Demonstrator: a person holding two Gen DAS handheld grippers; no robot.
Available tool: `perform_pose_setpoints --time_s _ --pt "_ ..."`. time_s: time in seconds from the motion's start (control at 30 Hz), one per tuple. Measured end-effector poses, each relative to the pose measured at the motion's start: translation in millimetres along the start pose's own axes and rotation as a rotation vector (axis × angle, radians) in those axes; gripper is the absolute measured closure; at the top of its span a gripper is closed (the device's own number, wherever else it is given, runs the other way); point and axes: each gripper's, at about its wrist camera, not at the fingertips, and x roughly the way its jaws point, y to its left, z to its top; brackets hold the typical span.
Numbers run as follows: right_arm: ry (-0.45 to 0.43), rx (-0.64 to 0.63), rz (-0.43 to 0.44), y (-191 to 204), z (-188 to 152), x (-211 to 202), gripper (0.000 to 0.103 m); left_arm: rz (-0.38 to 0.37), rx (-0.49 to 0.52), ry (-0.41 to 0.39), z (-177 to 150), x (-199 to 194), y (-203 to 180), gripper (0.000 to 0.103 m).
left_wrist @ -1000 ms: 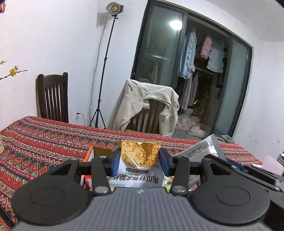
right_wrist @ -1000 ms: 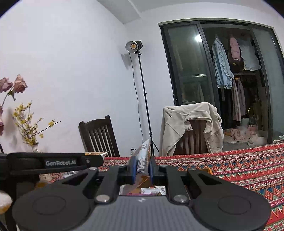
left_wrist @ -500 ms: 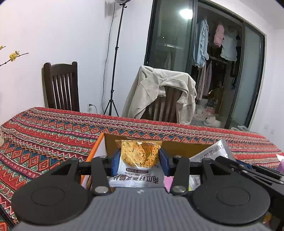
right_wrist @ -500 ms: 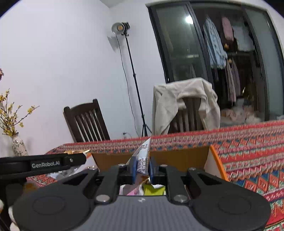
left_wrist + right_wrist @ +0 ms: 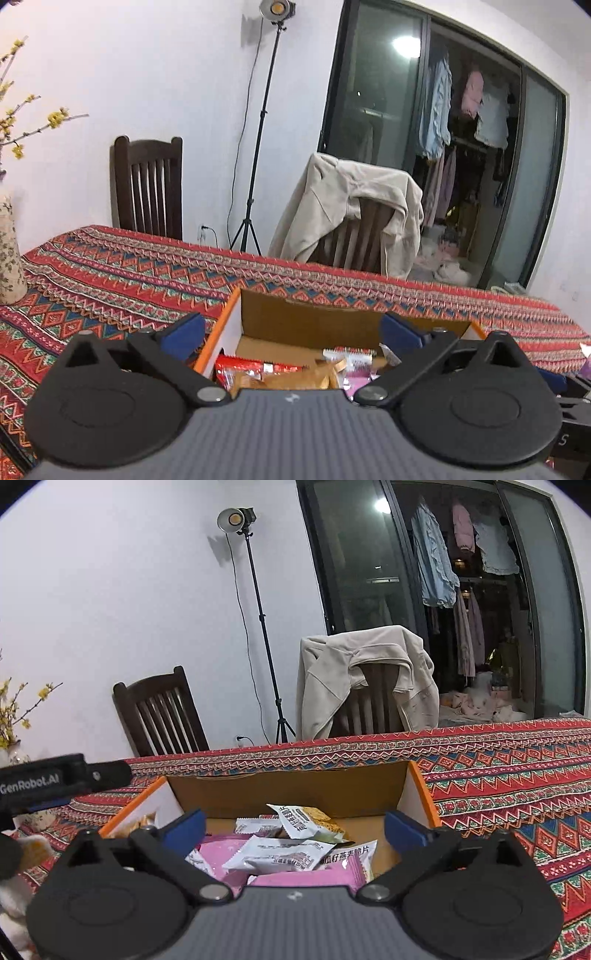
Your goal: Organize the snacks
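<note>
An open cardboard box (image 5: 306, 317) with an orange rim stands on the patterned tablecloth, holding several snack packets. In the left wrist view my left gripper (image 5: 292, 332) hangs over its near edge, jaws opening wide, nothing between them; a red packet (image 5: 255, 369) and a gold one (image 5: 295, 376) lie below. In the right wrist view my right gripper (image 5: 294, 830) is also opening over the box (image 5: 295, 790), with nothing between its pads. Under it lie a white packet of yellow crisps (image 5: 303, 821), another white packet (image 5: 280, 854) and pink packets (image 5: 306, 880).
The red patterned tablecloth (image 5: 110, 273) covers the table around the box. A flowered vase (image 5: 9, 258) stands at the far left. Behind the table are a dark wooden chair (image 5: 147, 188), a chair draped with a beige jacket (image 5: 354, 218) and a light stand (image 5: 258, 147).
Both grippers have sunk toward the box and opened. The left let go of the white-and-yellow crisp packet, the right let go of its white packet; both packets are gone from the jaws.
</note>
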Motion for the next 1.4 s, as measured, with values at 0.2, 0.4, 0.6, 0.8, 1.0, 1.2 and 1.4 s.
perform_pose_setpoints --time_s 0.2,0.4,0.6,0.8,1.0,1.2,1.4 --pt "0.011 -0.024 -0.020 6 9 -23 0.000 -0.029 -0.010 -0.042 13 -32 3 0.000" --pt "0.009 -0.063 -0.021 15 9 -63 0.000 -0.062 0.012 -0.011 6 -66 10 0.000" --pt "0.018 -0.096 -0.017 19 -10 -105 0.000 -0.075 0.041 -0.008 -18 -109 19 0.000" --pt "0.045 -0.106 -0.008 24 -36 -141 0.000 -0.063 0.039 0.023 -46 -144 31 0.000" --pt "0.066 -0.106 0.002 31 -57 -169 0.000 -0.039 0.042 0.053 -72 -172 42 0.000" --pt "0.063 -0.099 0.003 36 -69 -192 0.000 -0.039 0.035 0.073 -86 -192 51 0.000" --pt "0.069 -0.104 -0.005 39 -77 -207 0.000 -0.053 0.035 0.080 -93 -205 52 0.000"
